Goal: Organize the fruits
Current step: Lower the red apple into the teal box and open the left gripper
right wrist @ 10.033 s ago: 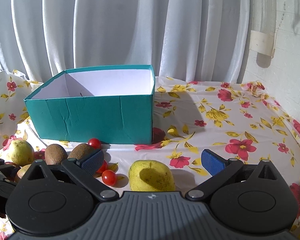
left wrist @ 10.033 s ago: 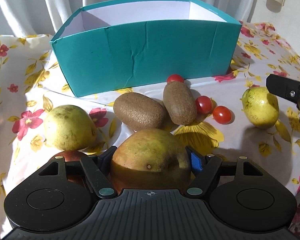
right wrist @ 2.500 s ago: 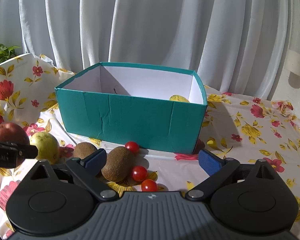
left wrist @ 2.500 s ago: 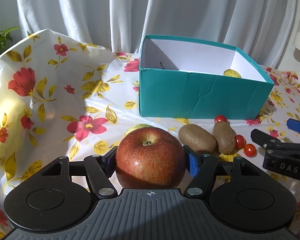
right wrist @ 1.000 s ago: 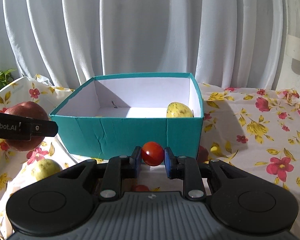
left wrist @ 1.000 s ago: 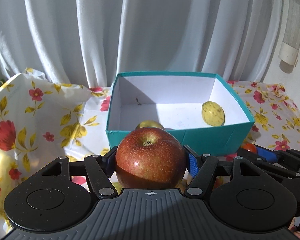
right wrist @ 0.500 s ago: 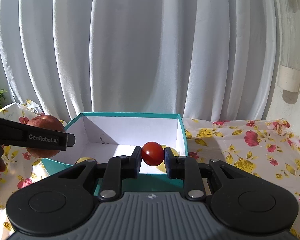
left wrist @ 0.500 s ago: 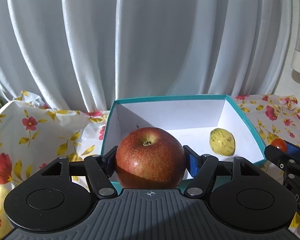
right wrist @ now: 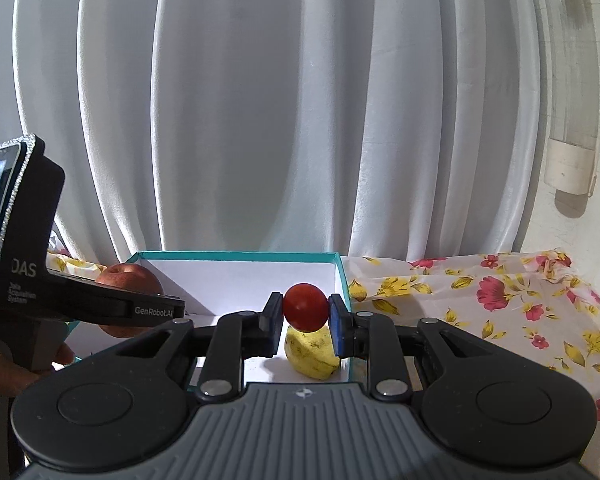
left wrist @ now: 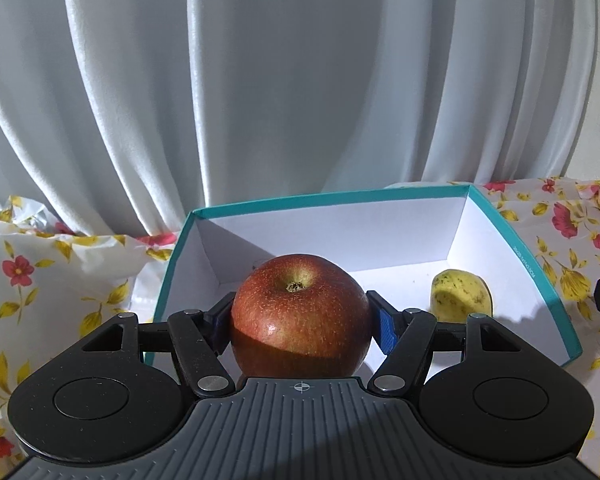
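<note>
- Over the teal box, left wrist view: left gripper is clamped on a red apple, blue pads pressed to both flanks, stem end up.
- Apple sits above the box's near-left part; white floor and inner walls show behind it.
- Inside the box, right side: one yellow-green fruit lies on the floor, partly hidden behind the gripper linkage.
- Right edge of the same view: a dark piece of the other tool and a sliver of red; too little shows to describe.
- Right wrist view: right gripper is closed tight on a small red cherry tomato, one pad on each side.
- Tomato is held in the air above the box's near-right corner, directly over the yellow-green fruit on the floor below.
- Left of that view: the left gripper's body, lettered "GenRobot.AI", with the apple partly behind its arm; a hand grips the handle.
- Box stands on a floral tablecloth; white curtain hangs behind.
</note>
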A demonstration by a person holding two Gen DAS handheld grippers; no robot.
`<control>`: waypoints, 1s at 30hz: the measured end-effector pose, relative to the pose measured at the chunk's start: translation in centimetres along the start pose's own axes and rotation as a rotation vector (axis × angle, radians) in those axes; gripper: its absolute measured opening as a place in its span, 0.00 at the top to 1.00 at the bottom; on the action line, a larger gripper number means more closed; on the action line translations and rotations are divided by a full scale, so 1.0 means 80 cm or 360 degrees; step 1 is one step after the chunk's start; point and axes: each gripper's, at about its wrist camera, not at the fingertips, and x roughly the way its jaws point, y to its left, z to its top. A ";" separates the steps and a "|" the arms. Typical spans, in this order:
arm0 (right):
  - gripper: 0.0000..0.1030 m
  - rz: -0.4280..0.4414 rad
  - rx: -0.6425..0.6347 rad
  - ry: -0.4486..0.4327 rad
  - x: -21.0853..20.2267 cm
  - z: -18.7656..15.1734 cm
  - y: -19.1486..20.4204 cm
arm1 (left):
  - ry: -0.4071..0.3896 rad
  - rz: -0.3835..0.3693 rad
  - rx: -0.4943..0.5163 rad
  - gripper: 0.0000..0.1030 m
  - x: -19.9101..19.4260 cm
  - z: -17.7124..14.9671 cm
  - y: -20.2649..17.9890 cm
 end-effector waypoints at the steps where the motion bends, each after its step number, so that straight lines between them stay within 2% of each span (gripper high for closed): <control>1: 0.78 -0.0003 0.0001 0.0003 0.002 0.000 -0.001 | 0.0016 -0.0004 -0.0001 0.30 0.006 0.000 -0.001; 14: 0.78 0.0002 -0.0001 0.0046 0.017 -0.002 0.004 | 0.0247 -0.0035 0.0001 0.30 0.077 -0.014 -0.014; 23: 0.78 0.0014 -0.0001 0.0063 0.027 -0.004 0.003 | 0.0270 -0.0052 -0.0019 0.30 0.084 -0.009 -0.013; 27: 0.78 0.0020 -0.0004 0.0061 0.028 -0.004 0.004 | 0.0308 -0.0117 -0.0067 0.30 0.087 -0.007 -0.009; 30: 0.78 0.0022 -0.0003 0.0060 0.033 -0.004 0.001 | 0.0308 -0.0117 -0.0068 0.30 0.088 -0.007 -0.008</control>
